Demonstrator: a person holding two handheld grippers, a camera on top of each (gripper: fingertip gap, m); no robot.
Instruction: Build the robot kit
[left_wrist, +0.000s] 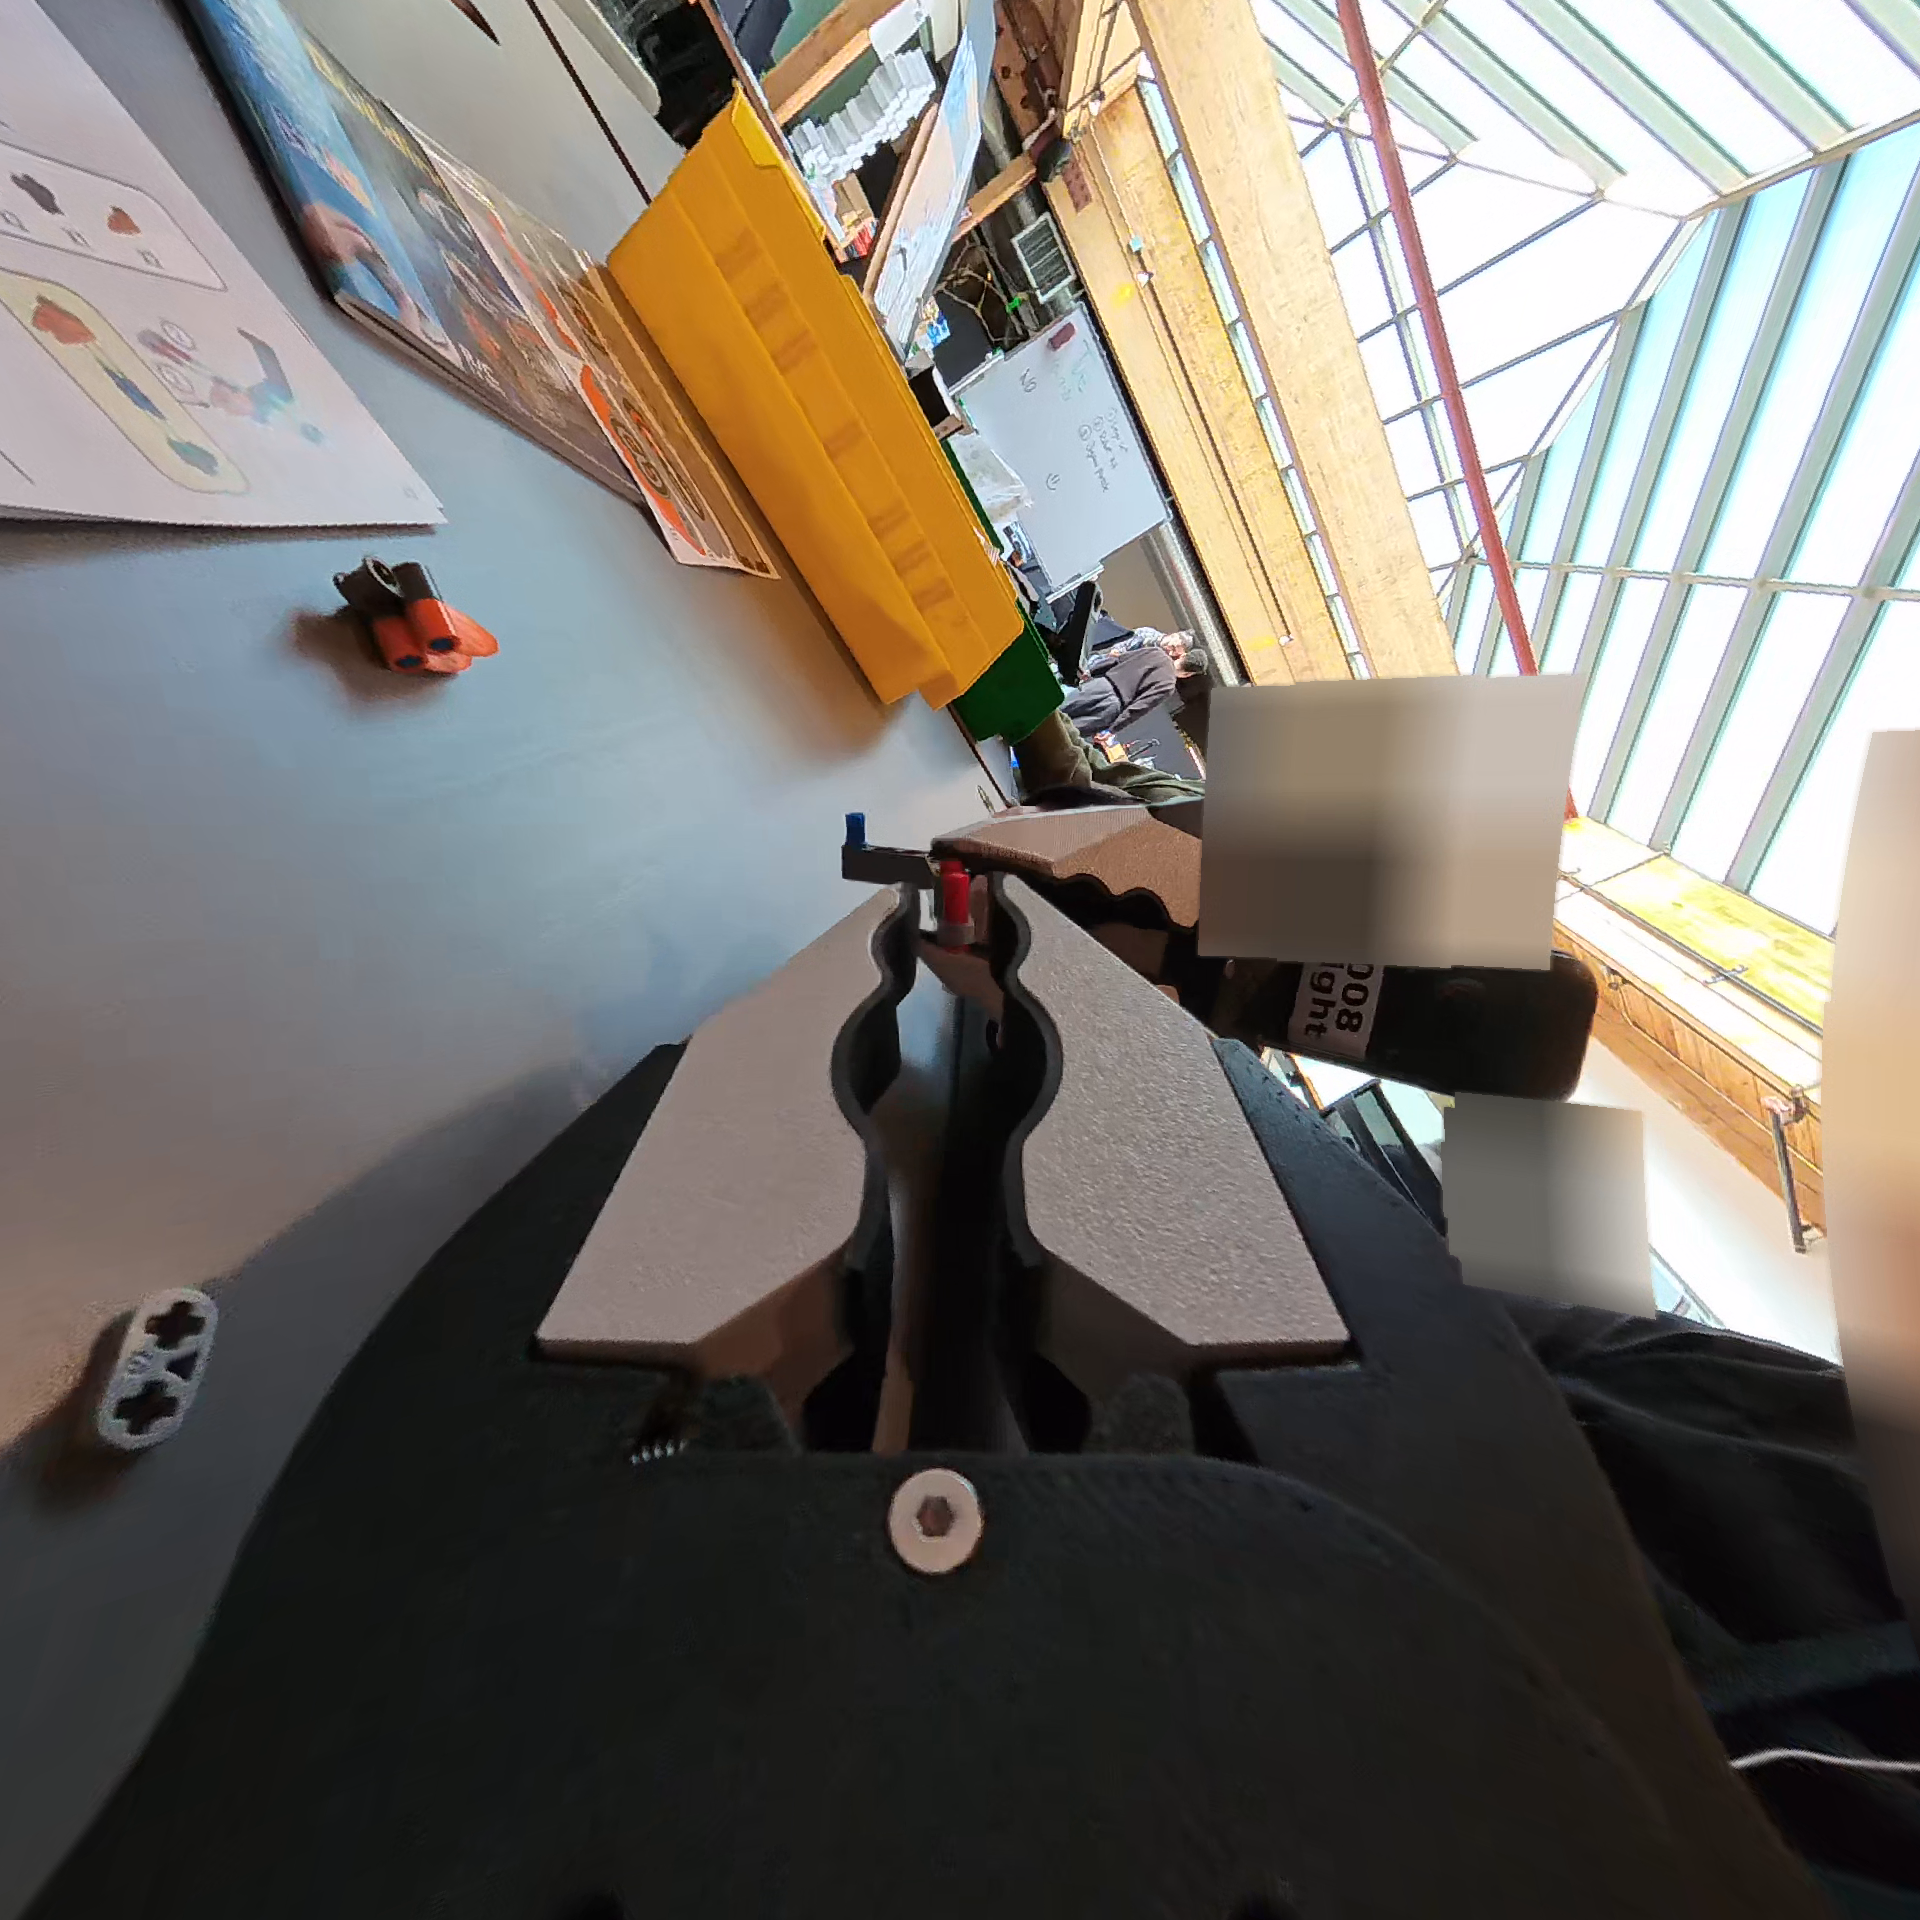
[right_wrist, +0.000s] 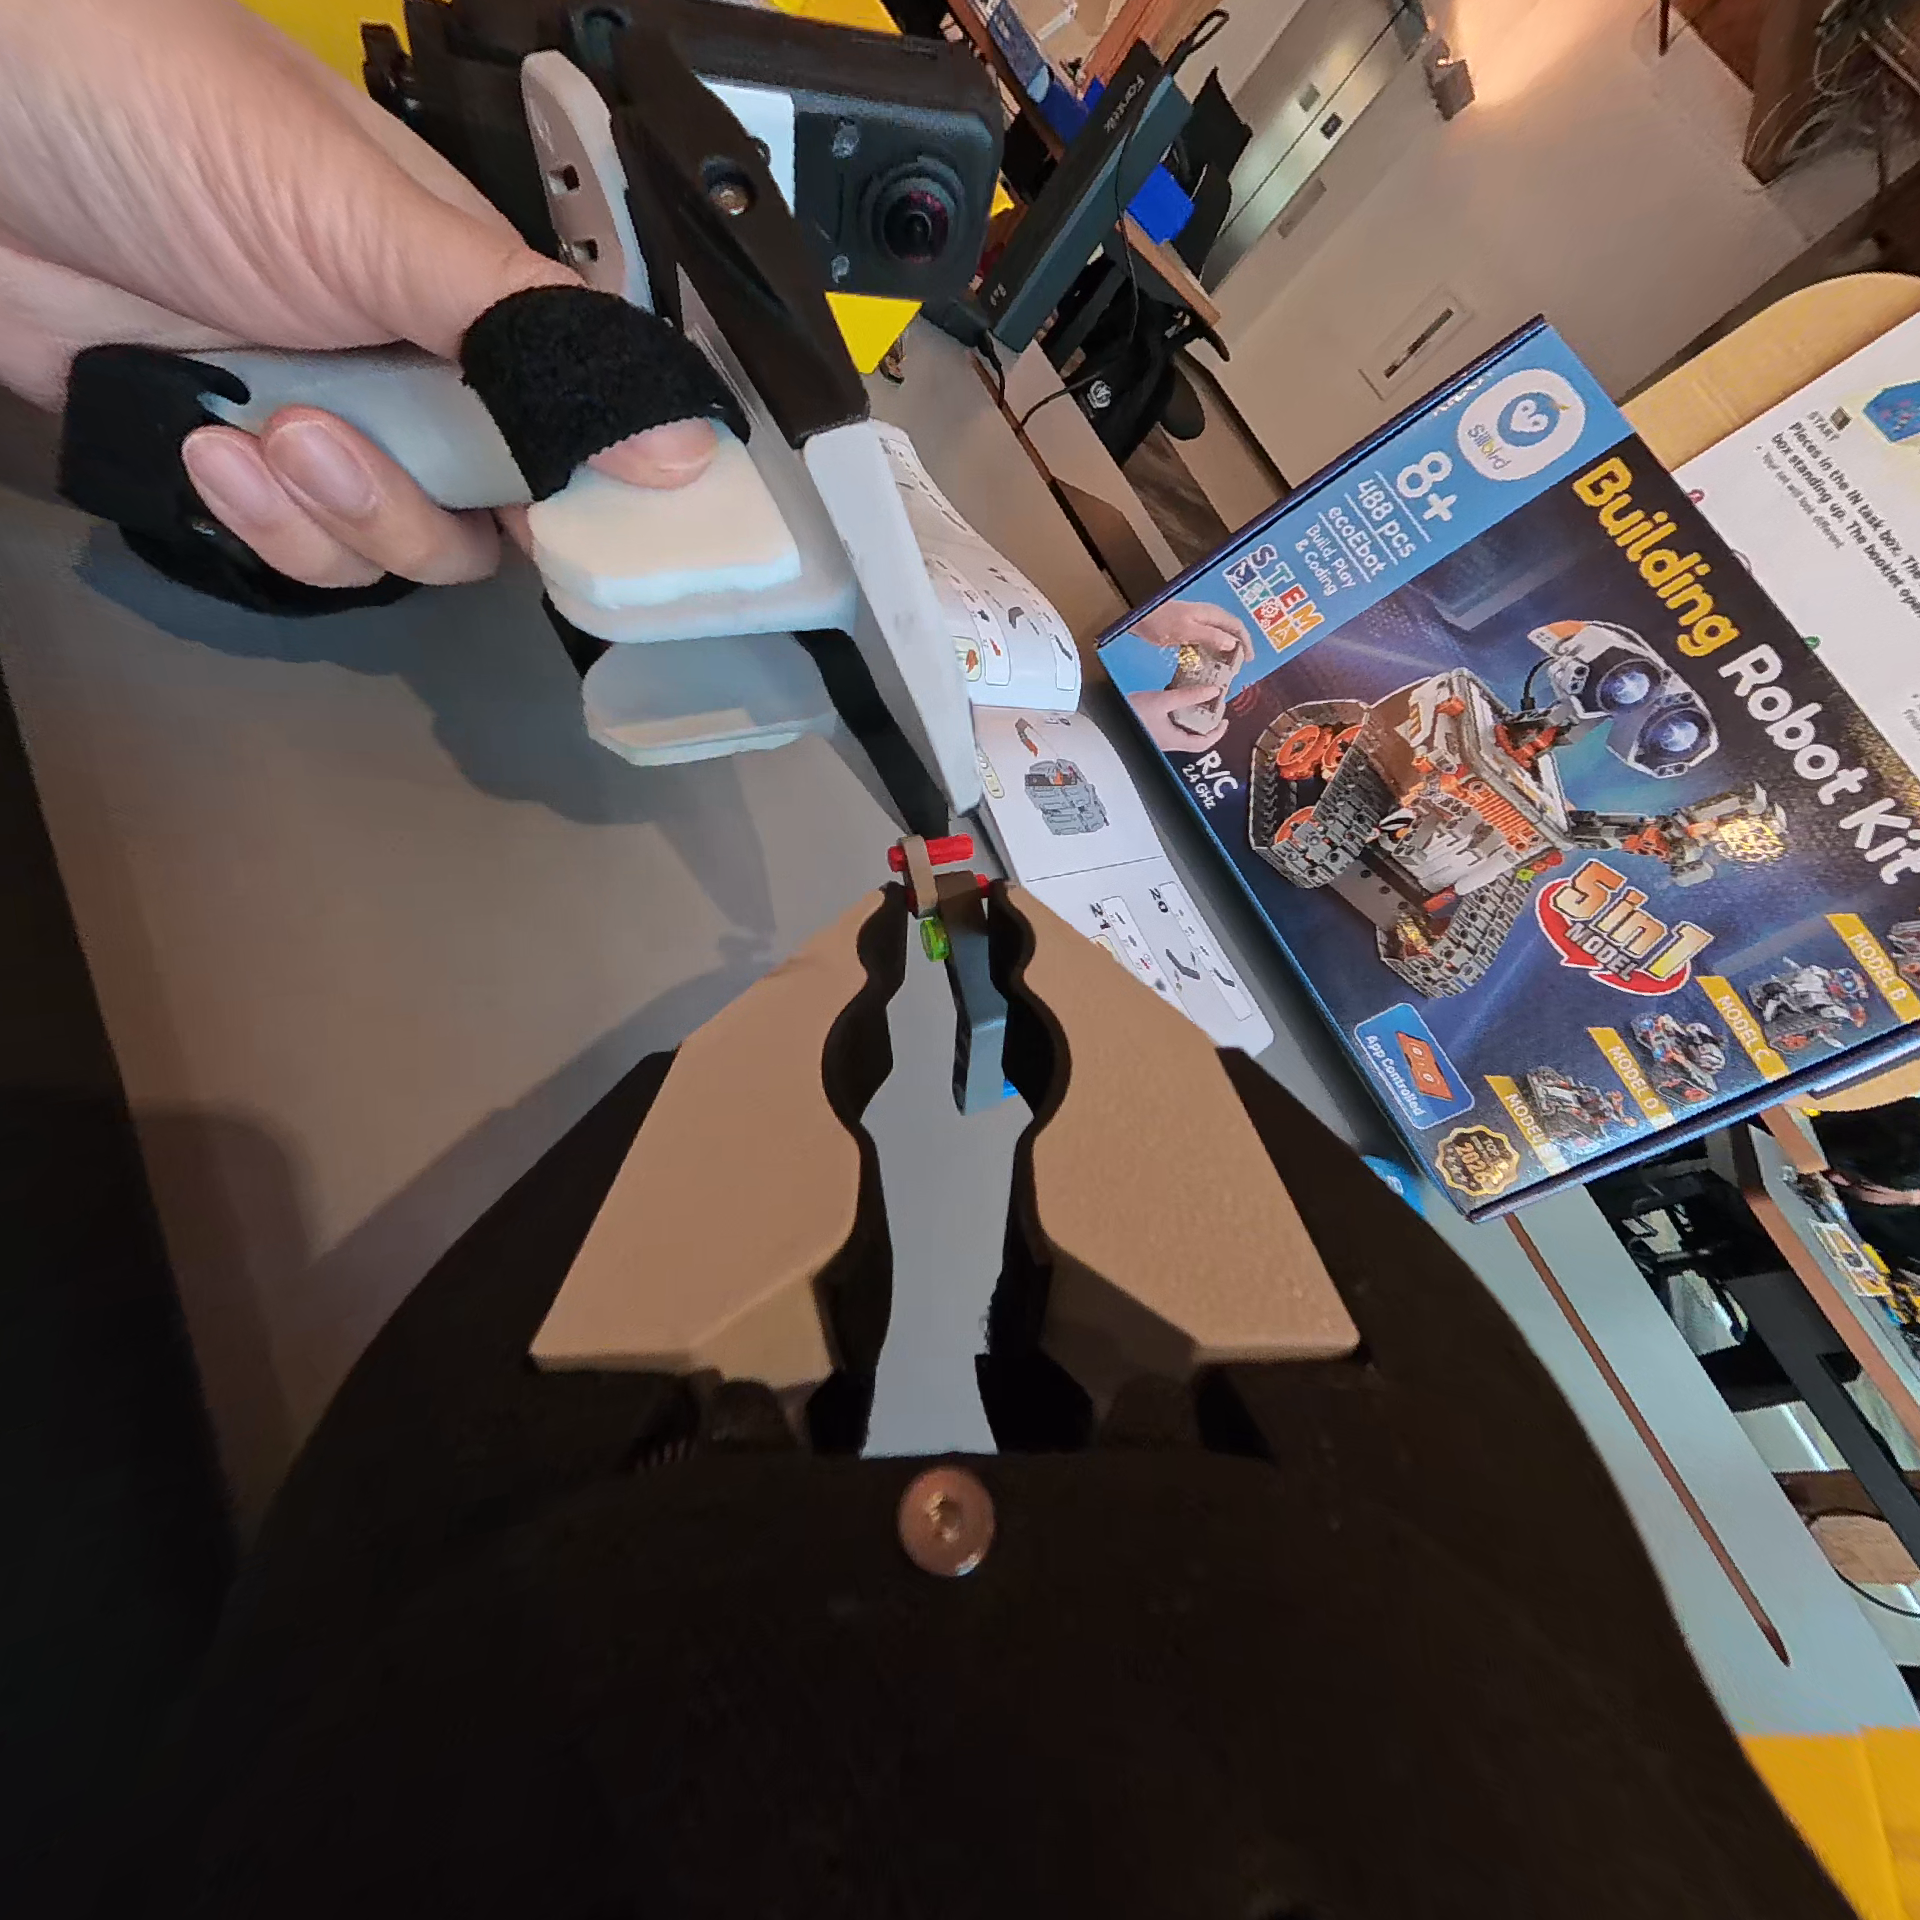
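In the right wrist view my right gripper (right_wrist: 940, 906) is shut on a small brick assembly: a dark grey beam (right_wrist: 977, 1003) with a tan connector, a red axle (right_wrist: 932, 854) and a green stud (right_wrist: 935, 940). It holds the assembly above the grey table (right_wrist: 312, 831). A hand (right_wrist: 260, 239) holds my left gripper, whose fingertips (right_wrist: 961, 795) come down from the upper left and end just above the red axle. In the left wrist view my left gripper (left_wrist: 954, 902) has its jaws a narrow gap apart. The red axle (left_wrist: 954, 896) sits in that gap and touches neither pad. The beam carries a blue pin (left_wrist: 854, 826).
An orange and dark brick piece (left_wrist: 416, 618) and a small grey beam (left_wrist: 156, 1366) lie on the table (left_wrist: 520, 883). An instruction booklet (right_wrist: 1091, 821) and a kit box (right_wrist: 1507, 779) lie to the right. Yellow bins (left_wrist: 821, 436) and a green bin (left_wrist: 1008, 691) stand at the far edge. The tips of both grippers are at nearly the same place.
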